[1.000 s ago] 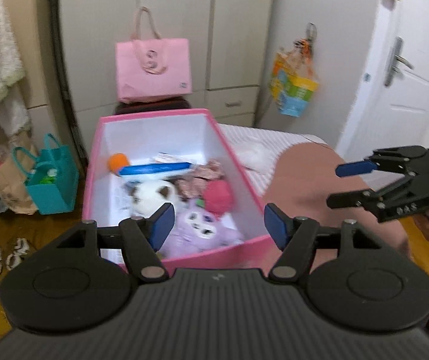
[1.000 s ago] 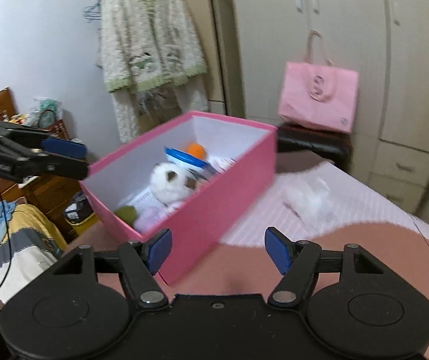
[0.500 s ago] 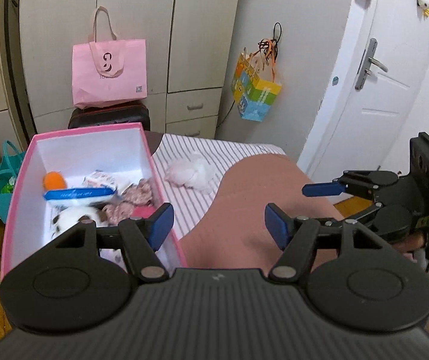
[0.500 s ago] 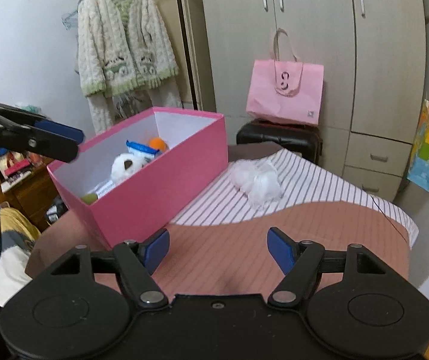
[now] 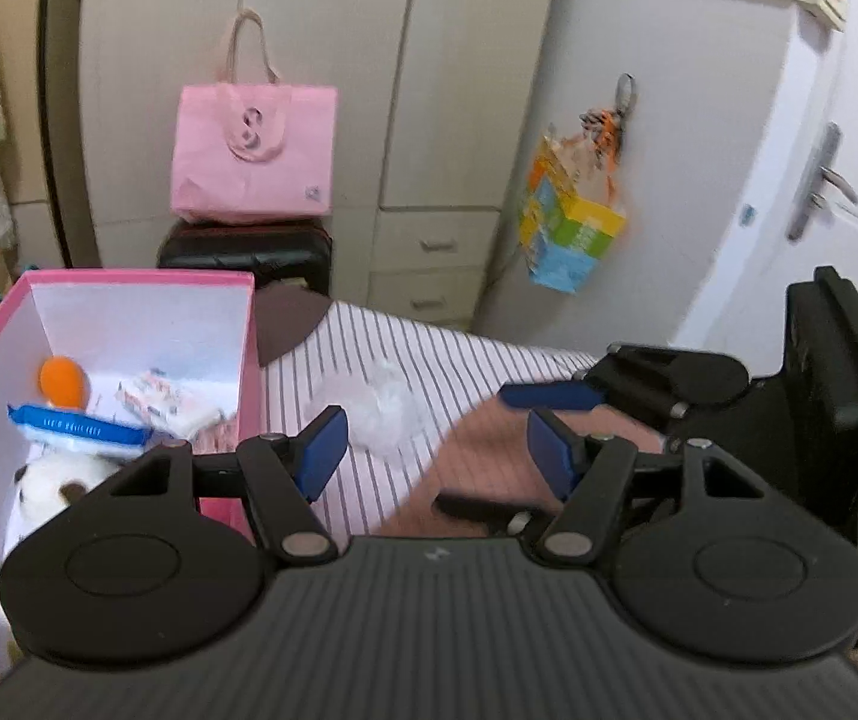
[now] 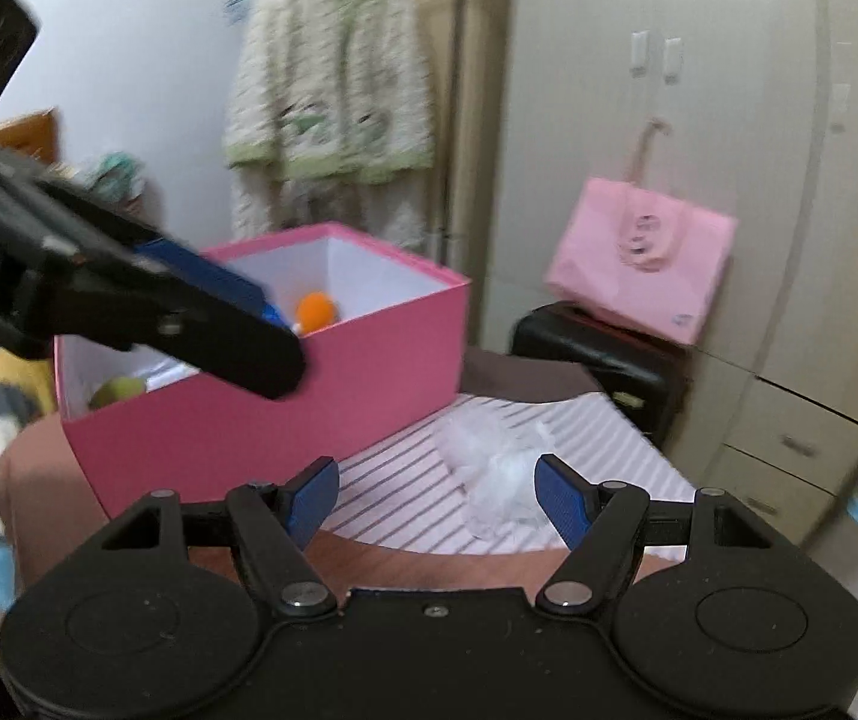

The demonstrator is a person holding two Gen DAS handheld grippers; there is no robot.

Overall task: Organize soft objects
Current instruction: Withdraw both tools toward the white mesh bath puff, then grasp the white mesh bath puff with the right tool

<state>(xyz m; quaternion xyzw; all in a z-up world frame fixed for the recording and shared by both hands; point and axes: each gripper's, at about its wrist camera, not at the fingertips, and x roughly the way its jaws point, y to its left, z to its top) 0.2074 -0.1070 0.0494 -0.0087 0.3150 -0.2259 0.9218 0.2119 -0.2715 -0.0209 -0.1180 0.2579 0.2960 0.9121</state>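
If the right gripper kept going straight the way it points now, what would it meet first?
Probably the fluffy white soft object lying on the striped cloth, just ahead between the right gripper's open jaws; depth is uncertain.

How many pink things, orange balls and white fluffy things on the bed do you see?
Pink things: 2, the pink box and the pink bag.
Orange balls: 1, the orange ball in the box.
White fluffy things on the bed: 1, the white fluff on the striped sheet.
Total: 4.
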